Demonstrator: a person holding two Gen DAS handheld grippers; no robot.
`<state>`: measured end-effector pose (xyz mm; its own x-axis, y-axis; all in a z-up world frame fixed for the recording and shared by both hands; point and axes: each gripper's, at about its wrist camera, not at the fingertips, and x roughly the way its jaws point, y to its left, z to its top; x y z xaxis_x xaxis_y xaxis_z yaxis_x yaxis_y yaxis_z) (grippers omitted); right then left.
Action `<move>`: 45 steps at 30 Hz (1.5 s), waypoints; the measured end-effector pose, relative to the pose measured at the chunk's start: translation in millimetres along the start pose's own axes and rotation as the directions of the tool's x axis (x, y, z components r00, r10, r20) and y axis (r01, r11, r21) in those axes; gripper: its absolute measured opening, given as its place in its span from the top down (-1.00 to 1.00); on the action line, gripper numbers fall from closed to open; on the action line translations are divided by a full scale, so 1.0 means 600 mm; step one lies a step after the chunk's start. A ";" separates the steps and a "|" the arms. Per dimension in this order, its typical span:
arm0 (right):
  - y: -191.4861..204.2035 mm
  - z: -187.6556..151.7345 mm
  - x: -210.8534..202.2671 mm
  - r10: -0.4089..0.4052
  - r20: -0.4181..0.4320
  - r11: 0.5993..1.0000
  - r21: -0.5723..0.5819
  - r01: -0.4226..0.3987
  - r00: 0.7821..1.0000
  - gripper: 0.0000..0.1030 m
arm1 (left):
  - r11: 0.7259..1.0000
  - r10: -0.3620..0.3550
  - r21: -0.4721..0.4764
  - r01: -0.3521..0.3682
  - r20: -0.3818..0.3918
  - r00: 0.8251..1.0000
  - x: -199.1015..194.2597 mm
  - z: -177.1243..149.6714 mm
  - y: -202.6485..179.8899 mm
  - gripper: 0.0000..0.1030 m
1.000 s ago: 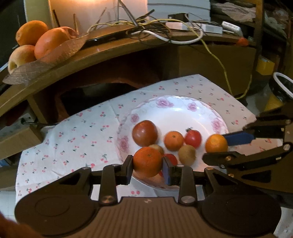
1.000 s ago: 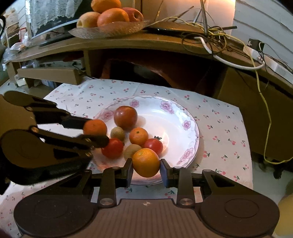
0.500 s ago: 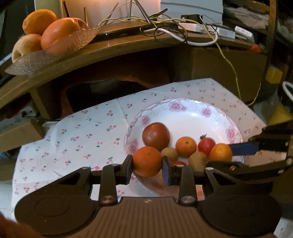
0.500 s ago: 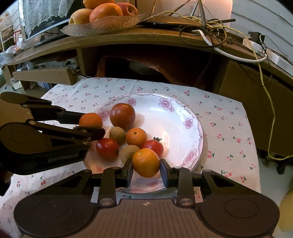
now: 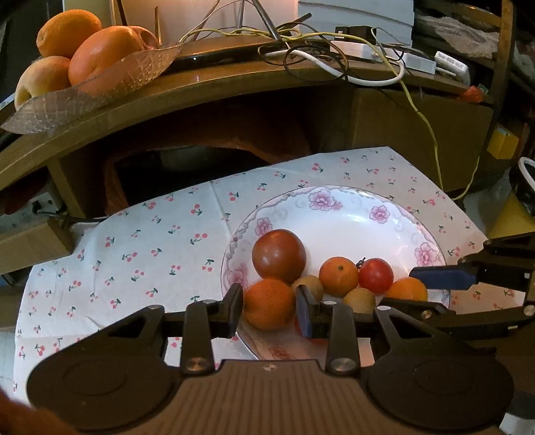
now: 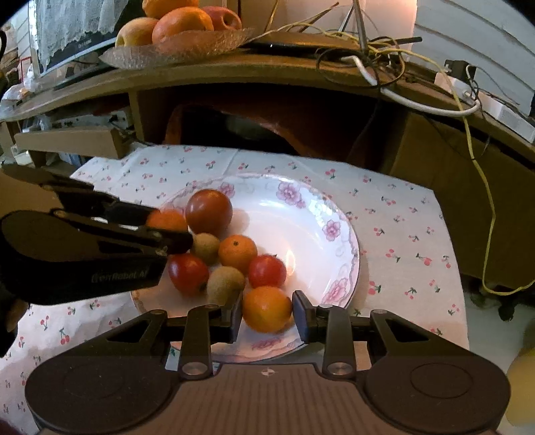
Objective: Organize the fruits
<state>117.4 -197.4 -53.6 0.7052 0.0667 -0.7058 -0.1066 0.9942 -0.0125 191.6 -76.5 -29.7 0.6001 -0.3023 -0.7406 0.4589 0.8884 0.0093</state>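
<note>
A white flowered plate (image 5: 337, 214) (image 6: 301, 214) holds a big dark red tomato (image 5: 278, 256) (image 6: 208, 212), a small orange (image 5: 338, 276) (image 6: 237, 254), small red tomatoes (image 5: 376, 275) (image 6: 266, 270) and brown kiwis (image 6: 225, 284). My left gripper (image 5: 269, 305) is shut on an orange (image 5: 268, 304) (image 6: 166, 221) over the plate's near-left rim. My right gripper (image 6: 267, 313) is shut on another orange (image 6: 266, 313) (image 5: 407, 289) over the plate's near edge. Each gripper shows in the other's view.
The plate lies on a cherry-print cloth (image 5: 150, 247) (image 6: 401, 227). Behind it a wooden desk (image 5: 214, 87) carries a glass dish of large oranges and apples (image 5: 83, 60) (image 6: 180, 30) and tangled cables (image 5: 334, 57). A dark recess lies under the desk.
Both grippers, each still holding its orange, have come lower and closer to the plate. The fruit on the plate has not moved.
</note>
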 end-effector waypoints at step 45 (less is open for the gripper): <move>0.020 -0.053 -0.144 -0.082 0.081 0.992 0.104 0.073 0.993 0.05 | 0.988 0.154 -0.024 -0.153 0.054 0.987 -0.163 -0.094 -0.044 -0.72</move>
<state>32.9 -194.0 -15.2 0.7662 -0.0083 -0.6426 0.0186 0.9998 0.0093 83.8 -51.1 4.2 0.6981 -0.1802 -0.6929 0.3457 0.9323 0.1059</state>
